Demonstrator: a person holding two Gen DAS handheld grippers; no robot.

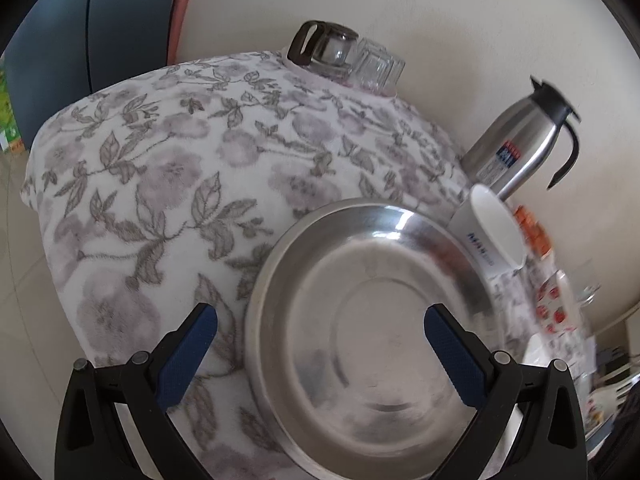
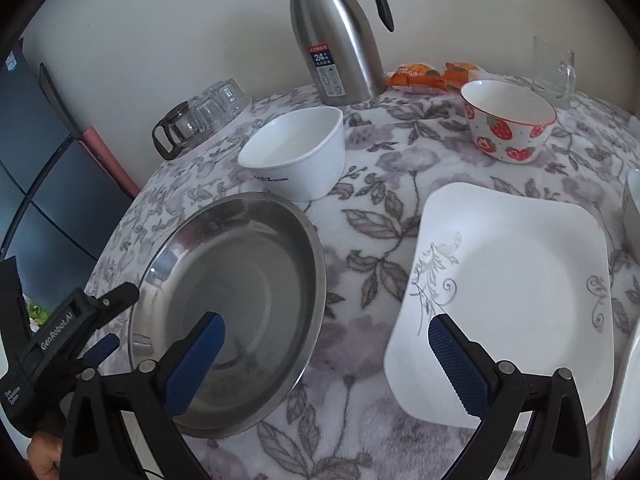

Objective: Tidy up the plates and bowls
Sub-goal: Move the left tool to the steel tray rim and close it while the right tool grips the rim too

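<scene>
A steel basin (image 1: 372, 328) (image 2: 236, 304) lies on the floral tablecloth at the left. My left gripper (image 1: 320, 356) is open, its jaws straddling the basin's near rim; it also shows in the right wrist view (image 2: 96, 320). My right gripper (image 2: 326, 364) is open and empty, hovering between the basin and a white square plate (image 2: 516, 300). A white bowl (image 2: 296, 152) (image 1: 492, 228) stands behind the basin. A strawberry bowl (image 2: 508, 120) stands at the back right.
A steel thermos jug (image 2: 336, 36) (image 1: 516, 148) stands by the wall. Upturned glasses and a glass pot (image 2: 200, 116) (image 1: 348, 58) sit at the back left. Orange snack packs (image 2: 432, 74) and a glass mug (image 2: 554, 72) are at the back right. Another dish edge (image 2: 632, 200) shows far right.
</scene>
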